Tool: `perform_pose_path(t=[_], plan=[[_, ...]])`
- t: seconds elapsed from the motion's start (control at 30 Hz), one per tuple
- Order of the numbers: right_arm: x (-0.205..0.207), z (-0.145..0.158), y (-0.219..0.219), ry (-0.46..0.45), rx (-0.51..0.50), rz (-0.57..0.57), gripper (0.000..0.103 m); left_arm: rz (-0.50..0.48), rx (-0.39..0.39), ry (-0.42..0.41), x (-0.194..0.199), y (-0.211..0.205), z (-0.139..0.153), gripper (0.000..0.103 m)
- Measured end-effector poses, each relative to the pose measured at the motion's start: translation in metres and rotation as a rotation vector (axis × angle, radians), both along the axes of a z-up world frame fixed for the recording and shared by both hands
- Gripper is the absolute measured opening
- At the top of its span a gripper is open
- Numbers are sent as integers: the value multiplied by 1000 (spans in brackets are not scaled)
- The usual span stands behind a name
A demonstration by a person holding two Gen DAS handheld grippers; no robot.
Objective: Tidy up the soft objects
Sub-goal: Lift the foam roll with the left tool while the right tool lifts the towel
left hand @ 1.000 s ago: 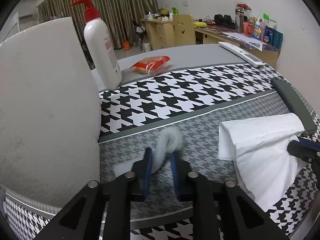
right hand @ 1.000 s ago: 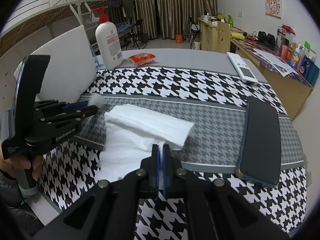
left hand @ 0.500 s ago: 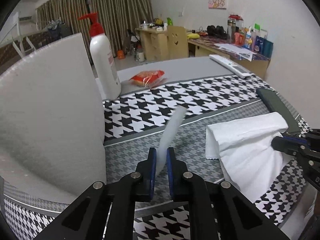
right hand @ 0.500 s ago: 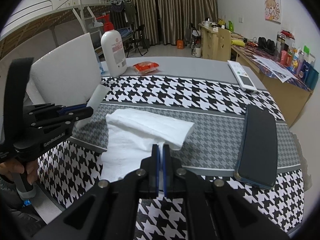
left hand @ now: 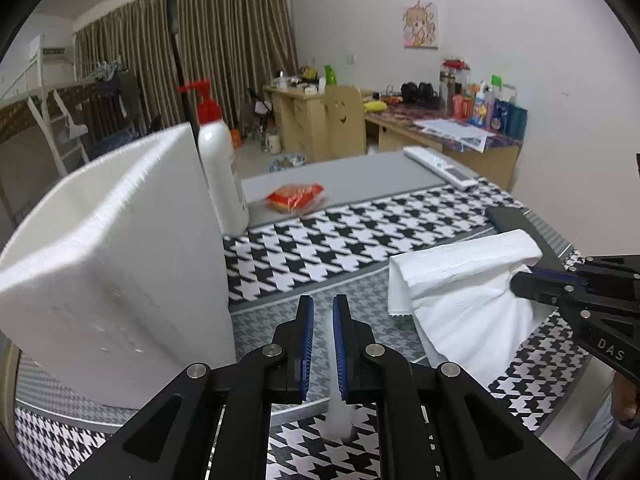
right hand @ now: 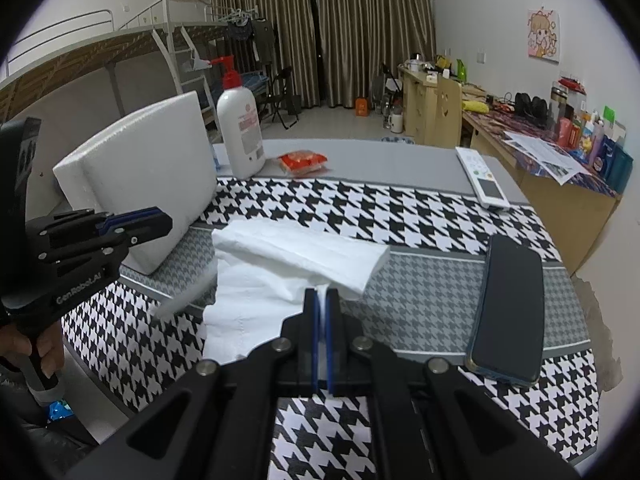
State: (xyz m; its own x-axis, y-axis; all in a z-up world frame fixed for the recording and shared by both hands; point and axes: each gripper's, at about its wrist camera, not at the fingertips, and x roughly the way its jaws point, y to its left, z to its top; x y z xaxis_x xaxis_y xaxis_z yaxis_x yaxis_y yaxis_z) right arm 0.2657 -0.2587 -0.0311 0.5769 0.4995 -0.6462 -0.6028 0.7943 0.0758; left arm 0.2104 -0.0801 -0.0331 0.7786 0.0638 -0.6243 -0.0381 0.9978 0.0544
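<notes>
A white cotton pad [left hand: 335, 408] hangs blurred between and below the fingers of my left gripper [left hand: 321, 312]; the jaws stand slightly apart and the pad looks to be slipping down. It also shows as a pale blur in the right wrist view [right hand: 180, 300], below the left gripper [right hand: 160, 218]. My right gripper [right hand: 321, 300] is shut on the edge of a white folded tissue [right hand: 288, 264] lying on the houndstooth cloth. The tissue also shows in the left wrist view [left hand: 460, 280], with the right gripper [left hand: 520, 280] on it.
A white foam block [left hand: 112, 264] stands at the left. Behind it are a pump bottle [left hand: 220, 168] and a red snack packet [left hand: 296, 198]. A dark phone [right hand: 512, 304] and a white remote [right hand: 482, 182] lie at the right. The table edge is near me.
My left gripper has lifted from the table and its jaws have parted a little. The cotton pad, held upright before, now hangs low and blurred. The right gripper stays shut on the tissue.
</notes>
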Motion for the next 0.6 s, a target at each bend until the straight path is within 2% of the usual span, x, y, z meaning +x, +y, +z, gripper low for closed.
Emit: perform_pose_path(t=[0.07, 0.2, 0.33, 0.43, 0.53, 0.6], plan=[[-2, 3, -1, -7, 3, -4, 5, -2, 1, -3, -2, 1, 2, 7], [-1, 3, -1, -8, 6, -14, 5, -14, -6, 10, -3, 2, -1, 7], [0, 1, -1, -1, 3, -19, 5, -28, -10, 63, 5, -1, -15, 8], [2, -1, -3, 7, 3, -26, 5, -29, -6, 106, 12, -5, -28, 13], [4, -4, -4, 17, -2, -30, 5, -55, -11, 146, 17, -10, -41, 25], [4, -6, -3, 22, -2, -30, 5, -58, -13, 169, 20, -12, -49, 26]])
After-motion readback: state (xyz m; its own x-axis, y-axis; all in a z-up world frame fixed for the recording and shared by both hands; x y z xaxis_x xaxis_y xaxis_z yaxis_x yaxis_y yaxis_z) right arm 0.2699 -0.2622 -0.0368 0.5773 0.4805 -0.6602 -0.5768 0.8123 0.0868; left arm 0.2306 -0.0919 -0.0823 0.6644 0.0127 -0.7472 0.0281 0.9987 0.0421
